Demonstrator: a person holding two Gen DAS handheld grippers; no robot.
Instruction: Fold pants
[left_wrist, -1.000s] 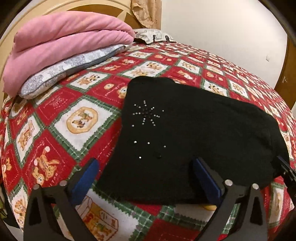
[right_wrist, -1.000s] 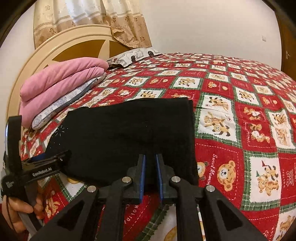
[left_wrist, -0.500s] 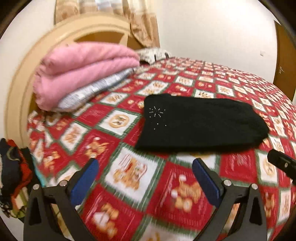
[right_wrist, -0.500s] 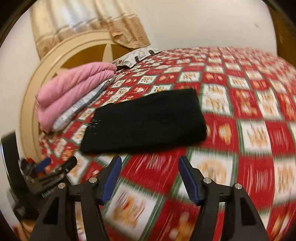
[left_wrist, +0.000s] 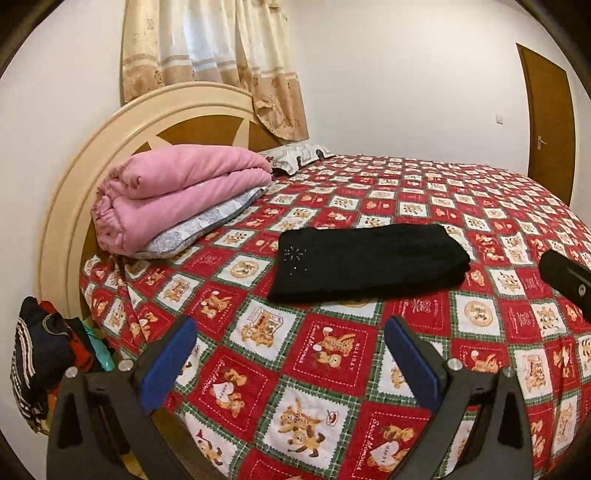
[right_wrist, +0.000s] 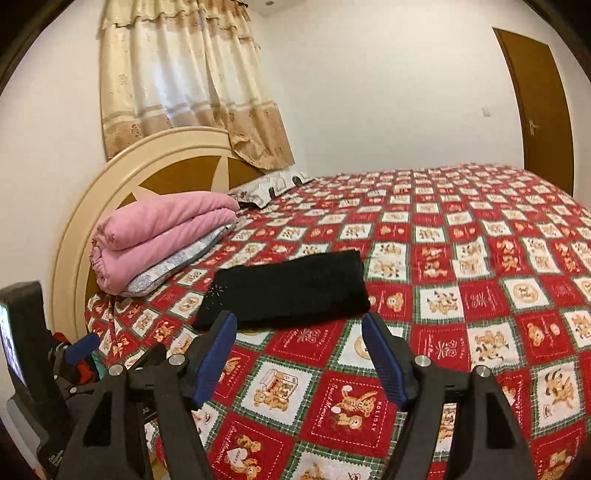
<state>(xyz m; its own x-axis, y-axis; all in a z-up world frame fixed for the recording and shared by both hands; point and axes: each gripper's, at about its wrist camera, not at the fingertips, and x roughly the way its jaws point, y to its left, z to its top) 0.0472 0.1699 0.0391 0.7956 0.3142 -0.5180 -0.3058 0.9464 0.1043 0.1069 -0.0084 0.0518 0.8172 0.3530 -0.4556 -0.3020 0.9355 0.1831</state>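
Observation:
The black pants (left_wrist: 369, 266) lie folded into a flat rectangle on the red Christmas-print bedspread (left_wrist: 332, 369), with a small rhinestone star near their left end. My left gripper (left_wrist: 291, 363) hovers open above the near part of the bed, short of the pants, with nothing between its fingers. In the right wrist view the pants (right_wrist: 288, 291) lie just beyond my right gripper (right_wrist: 299, 332). Its jaws are opening and hold nothing. The left gripper's body (right_wrist: 74, 350) shows at that view's left edge.
A folded pink blanket (left_wrist: 177, 199) on a grey patterned pillow (left_wrist: 192, 232) sits at the head of the bed by the round headboard (left_wrist: 74, 206). A heap of clothes (left_wrist: 40, 365) lies beside the bed at left. A brown door (left_wrist: 550, 129) stands at far right.
Both grippers have drawn back and up from the pants, which now lie farther off. The right jaws, shut at the pants' near edge a second ago, have opened and let go.

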